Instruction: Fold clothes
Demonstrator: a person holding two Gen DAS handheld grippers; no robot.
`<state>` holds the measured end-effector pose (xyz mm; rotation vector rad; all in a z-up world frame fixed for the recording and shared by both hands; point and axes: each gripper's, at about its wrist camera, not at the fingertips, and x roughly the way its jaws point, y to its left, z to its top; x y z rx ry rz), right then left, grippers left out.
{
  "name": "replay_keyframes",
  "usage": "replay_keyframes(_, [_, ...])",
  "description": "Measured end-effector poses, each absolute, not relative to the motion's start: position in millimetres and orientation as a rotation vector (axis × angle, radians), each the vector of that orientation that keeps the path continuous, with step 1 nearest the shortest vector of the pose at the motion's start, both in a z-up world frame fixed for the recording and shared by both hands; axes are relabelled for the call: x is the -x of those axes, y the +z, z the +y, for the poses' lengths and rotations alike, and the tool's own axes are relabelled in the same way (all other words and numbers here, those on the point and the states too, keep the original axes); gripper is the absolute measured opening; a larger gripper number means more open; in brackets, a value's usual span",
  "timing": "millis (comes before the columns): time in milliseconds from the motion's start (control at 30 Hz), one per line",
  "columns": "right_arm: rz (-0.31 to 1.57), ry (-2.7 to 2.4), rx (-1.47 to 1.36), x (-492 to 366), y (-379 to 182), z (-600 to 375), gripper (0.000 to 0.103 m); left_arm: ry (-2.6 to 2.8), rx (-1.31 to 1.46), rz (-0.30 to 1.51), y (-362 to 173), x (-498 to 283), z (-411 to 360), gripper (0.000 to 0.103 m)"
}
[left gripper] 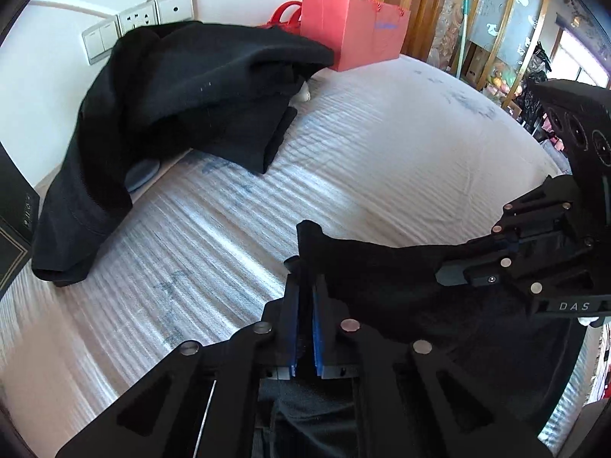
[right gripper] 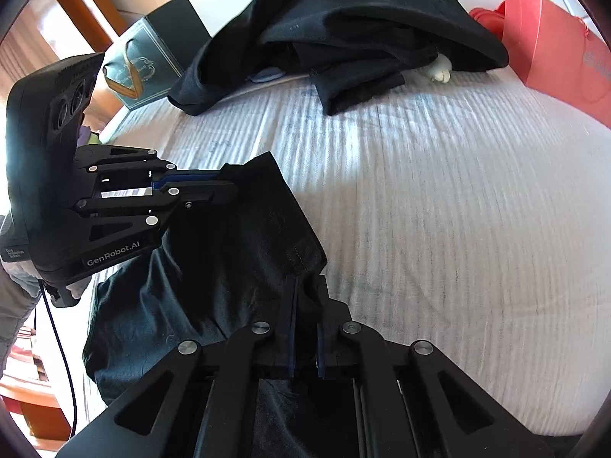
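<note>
Both grippers, left gripper (left gripper: 303,294) and right gripper (right gripper: 305,297), are clenched on the black fabric garment (right gripper: 236,252) at 6 o'clock on the white ribbed bed (right gripper: 439,198); lift evenly, keeping its edge taut.

A garment (right gripper: 236,267) lies on the bed (right gripper: 439,210) before a clothes heap (right gripper: 343,38), a bag (right gripper: 553,49) to the heap's right.

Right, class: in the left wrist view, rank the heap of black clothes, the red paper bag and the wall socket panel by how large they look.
1. Heap of black clothes, clearly the largest.
2. Red paper bag.
3. Wall socket panel, the smallest.
The bag and panel sit farther back, so this is only apparent size.
</note>
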<state>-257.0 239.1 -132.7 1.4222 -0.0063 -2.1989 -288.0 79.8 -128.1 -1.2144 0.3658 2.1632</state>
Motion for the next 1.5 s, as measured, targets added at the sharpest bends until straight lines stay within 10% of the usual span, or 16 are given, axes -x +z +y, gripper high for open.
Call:
replay_keyframes(367, [0.203, -1.985, -1.256, 157.6, -96.8, 230.0, 0.007, 2.076, 1.137, 0.524, -114.2, 180.8, 45.6, 0.005])
replay_keyframes(500, [0.250, -1.933, -1.373, 139.9, -118.4, 227.8, 0.037, 2.020, 1.345, 0.565, -149.6, 156.6, 38.2, 0.011])
replay_keyframes(800, [0.100, -2.087, -1.385, 148.3, -99.1, 255.8, 0.037, 2.235, 1.323, 0.293, -104.7, 166.6, 11.7, 0.038])
replay_keyframes(1500, [0.035, -2.151, -1.488, 204.2, -133.2, 210.8, 0.046, 2.369, 1.511, 0.221, -168.4, 172.8, 31.3, 0.038])
